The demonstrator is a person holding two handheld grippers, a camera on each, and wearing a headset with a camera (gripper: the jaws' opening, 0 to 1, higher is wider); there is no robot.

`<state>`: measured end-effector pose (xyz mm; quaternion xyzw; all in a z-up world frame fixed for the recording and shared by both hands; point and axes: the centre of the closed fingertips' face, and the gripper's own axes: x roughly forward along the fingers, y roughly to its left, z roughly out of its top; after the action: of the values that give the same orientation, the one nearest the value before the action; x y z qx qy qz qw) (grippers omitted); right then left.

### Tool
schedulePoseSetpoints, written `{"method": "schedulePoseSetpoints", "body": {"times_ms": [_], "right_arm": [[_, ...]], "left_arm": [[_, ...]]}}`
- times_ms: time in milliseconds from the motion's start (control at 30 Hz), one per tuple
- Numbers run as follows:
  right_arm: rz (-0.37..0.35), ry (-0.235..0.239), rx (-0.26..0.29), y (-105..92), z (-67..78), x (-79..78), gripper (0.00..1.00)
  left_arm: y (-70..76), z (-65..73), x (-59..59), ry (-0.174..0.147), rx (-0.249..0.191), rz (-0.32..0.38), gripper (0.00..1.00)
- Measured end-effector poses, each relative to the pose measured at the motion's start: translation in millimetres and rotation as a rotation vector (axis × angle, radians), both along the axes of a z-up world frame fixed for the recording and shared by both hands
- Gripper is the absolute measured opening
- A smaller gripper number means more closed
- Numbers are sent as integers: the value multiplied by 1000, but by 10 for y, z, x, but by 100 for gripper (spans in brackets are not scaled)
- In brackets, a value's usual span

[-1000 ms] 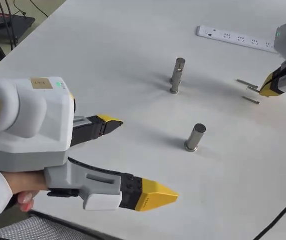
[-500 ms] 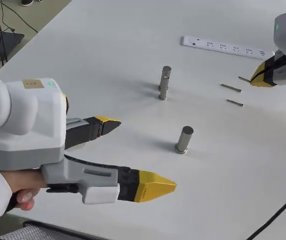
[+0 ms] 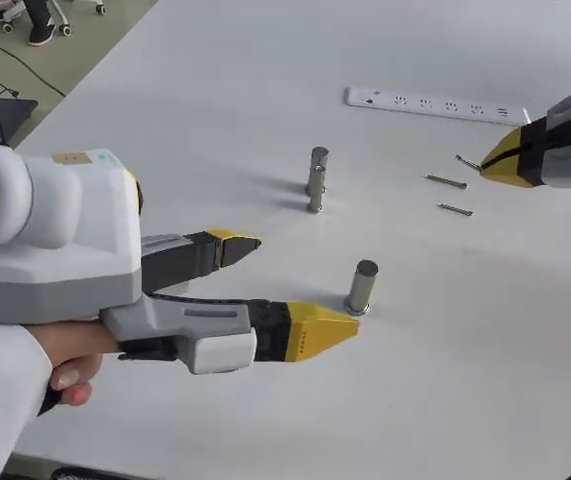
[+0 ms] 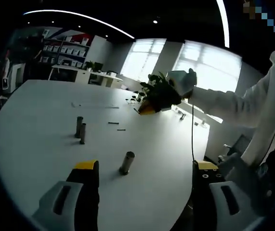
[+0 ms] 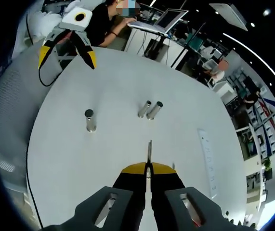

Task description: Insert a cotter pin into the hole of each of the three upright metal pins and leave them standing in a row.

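Observation:
Three upright metal pins stand on the white table: two close together (image 3: 316, 178) and one alone (image 3: 362, 287), nearer me. My left gripper (image 3: 293, 286) is open, its lower yellow tip just left of the lone pin (image 4: 126, 162). At the far right, my right gripper (image 3: 495, 165) is shut on a thin cotter pin (image 5: 150, 153), which sticks out past the tips. Two more cotter pins (image 3: 446, 181) (image 3: 455, 209) lie on the table just left of it.
A white power strip (image 3: 435, 103) lies along the far side of the table. A cable hangs from the right gripper (image 4: 149, 107) in the left gripper view. In the right gripper view a person sits at a laptop (image 5: 163, 19) beyond the table.
The right gripper has drawn up and away from the two loose cotter pins with one pin in its tips. The left gripper has come closer to the lone metal pin. The head camera has shifted.

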<state>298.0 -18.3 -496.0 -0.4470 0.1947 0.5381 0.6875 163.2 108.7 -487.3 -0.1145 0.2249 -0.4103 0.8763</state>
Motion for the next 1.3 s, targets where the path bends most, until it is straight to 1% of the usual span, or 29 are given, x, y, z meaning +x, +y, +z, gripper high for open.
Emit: {"method": "schedulePoseSetpoints", "body": {"times_ms": [33,67,100,133,167,200,233,300,400,433,467,533,633,667,700,733,800,900,933,967,1033,1133,1200,1267,1300], "right_arm": [[-2,-6,7,4,-5,34,0],[1,-16,10,14,2,20,0],[7,-25,12,27,10,-8,0],[8,-33,21,44,25,-30,0],[9,-35,40,71,49,-87,0],[11,-36,55,91,63,-115,0],[10,-35,69,115,76,-186,0],[16,-39,85,156,92,-267,0],[12,-40,119,213,118,-375,0],[13,-41,128,222,125,-400,0],[15,-45,136,237,128,-445,0],[24,-57,139,255,132,-520,0],[34,-59,148,265,145,-623,0],[35,-60,149,261,147,-641,0],[36,-62,151,261,153,-666,0],[38,-64,153,258,158,-685,0],[45,-74,156,259,175,-739,0],[63,-84,157,273,187,-811,0],[71,-84,155,287,189,-852,0],[80,-90,154,300,193,-880,0],[97,-92,146,322,186,-913,0],[116,-104,137,349,182,-956,0],[122,-106,138,367,190,-978,0],[130,-113,136,373,199,-991,0],[136,-118,133,378,205,-1003,0]], "left_arm": [[-20,14,25,5,-12,3,77],[-54,40,47,12,-36,5,74],[-108,98,80,22,-84,10,70],[-139,132,107,40,-120,22,63],[-179,177,155,57,-163,35,61],[-205,198,184,52,-175,35,60],[-235,200,223,51,-171,35,61],[-307,194,270,63,-169,25,60],[-408,205,318,65,-181,9,57],[-436,210,331,71,-187,5,56],[-478,209,349,96,-204,5,55],[-533,207,377,135,-234,6,52],[-573,199,417,155,-244,7,47],[-601,195,411,179,-254,-2,43],[-617,198,416,186,-260,-6,38],[-631,198,421,187,-261,-9,36],[-666,200,432,204,-271,-15,31],[-714,208,432,213,-274,-26,30],[-739,214,422,201,-268,-39,31],[-755,215,418,201,-265,-44,31],[-785,202,412,221,-269,-52,29],[-814,215,402,247,-298,-55,26],[-824,226,397,259,-314,-56,23],[-829,220,385,268,-313,-60,20],[-828,219,383,267,-312,-60,19]]}}
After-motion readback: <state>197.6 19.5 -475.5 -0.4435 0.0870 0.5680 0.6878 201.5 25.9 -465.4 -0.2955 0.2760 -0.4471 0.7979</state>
